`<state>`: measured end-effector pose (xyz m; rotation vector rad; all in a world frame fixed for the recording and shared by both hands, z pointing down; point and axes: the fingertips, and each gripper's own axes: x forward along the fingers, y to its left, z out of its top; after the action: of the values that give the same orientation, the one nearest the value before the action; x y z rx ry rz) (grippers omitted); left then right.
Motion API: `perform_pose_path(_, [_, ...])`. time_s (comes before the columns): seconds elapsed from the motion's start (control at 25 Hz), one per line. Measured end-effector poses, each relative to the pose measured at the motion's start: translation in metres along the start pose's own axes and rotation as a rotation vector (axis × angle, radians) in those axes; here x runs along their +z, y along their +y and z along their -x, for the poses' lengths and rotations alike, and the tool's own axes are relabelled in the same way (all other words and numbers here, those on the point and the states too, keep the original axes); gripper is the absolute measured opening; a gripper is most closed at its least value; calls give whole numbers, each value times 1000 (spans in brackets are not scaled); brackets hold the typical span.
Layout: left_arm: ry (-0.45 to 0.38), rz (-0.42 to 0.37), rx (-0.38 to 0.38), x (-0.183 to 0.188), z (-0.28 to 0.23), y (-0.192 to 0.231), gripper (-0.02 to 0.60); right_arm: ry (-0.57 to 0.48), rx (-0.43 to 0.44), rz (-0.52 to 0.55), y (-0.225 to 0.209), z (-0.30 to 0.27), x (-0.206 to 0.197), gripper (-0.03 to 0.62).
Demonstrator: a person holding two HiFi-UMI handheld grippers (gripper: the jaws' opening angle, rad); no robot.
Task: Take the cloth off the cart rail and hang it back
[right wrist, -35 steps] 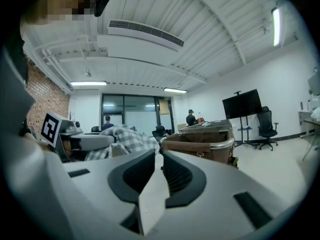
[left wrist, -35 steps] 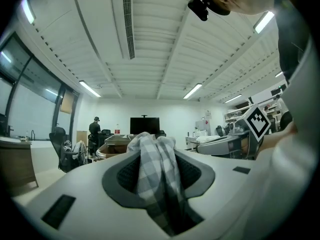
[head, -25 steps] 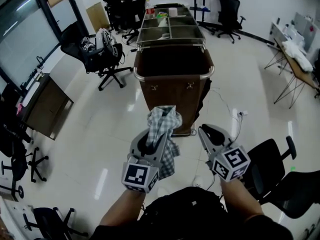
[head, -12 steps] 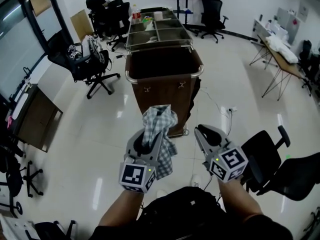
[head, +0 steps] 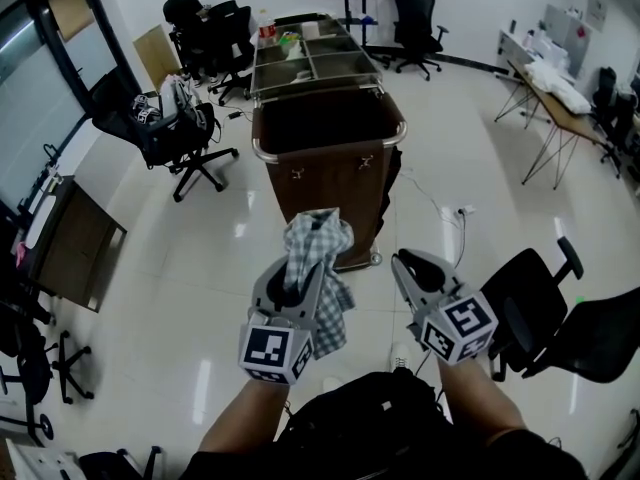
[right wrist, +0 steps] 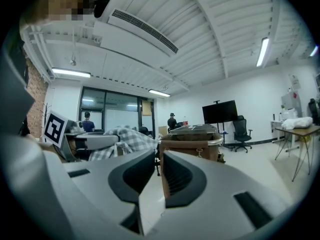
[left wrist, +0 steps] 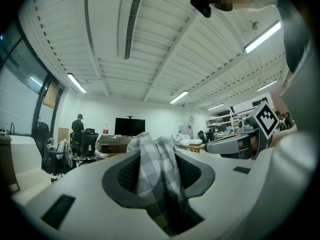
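Note:
A grey-and-white checked cloth (head: 322, 248) bunches up between the jaws of my left gripper (head: 305, 268), which is shut on it; a loose end hangs down on its right side. In the left gripper view the cloth (left wrist: 155, 169) fills the gap of that gripper (left wrist: 157, 156). My right gripper (head: 408, 260) is held beside it at the same height, closed with nothing in it; its view (right wrist: 159, 159) shows only a thin slit. The brown cart (head: 335, 183) with its chrome rail (head: 262, 154) stands ahead on the floor, well beyond both grippers.
Trays with small items top the cart's far end (head: 315, 53). Black office chairs stand at left (head: 165, 128) and close at right (head: 535, 303). A dark desk (head: 75, 248) is at left, a folding table (head: 560, 103) at right. A person (head: 183, 6) sits at the back.
The cart has shifted slightly up and left in the head view as the camera moved. Both grippers keep the same pose, and the cloth stays in the left one.

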<state>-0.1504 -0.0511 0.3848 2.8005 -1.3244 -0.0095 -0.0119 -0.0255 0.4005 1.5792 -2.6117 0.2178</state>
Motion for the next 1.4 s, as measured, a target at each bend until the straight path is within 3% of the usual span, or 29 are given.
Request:
perform_pose_path(0.72, [-17,5,11,5,16,27,144,-2,-17,13,20,-4,4,71])
perform_pose_path(1.0, [-35,9,29,7,-6,35,144,2,-12,13,1,-17,5,71])
perform_pose_path(1.4, [-47,-24,105,28,-51,52,144,-12,79,25,-36,-66,21,71])
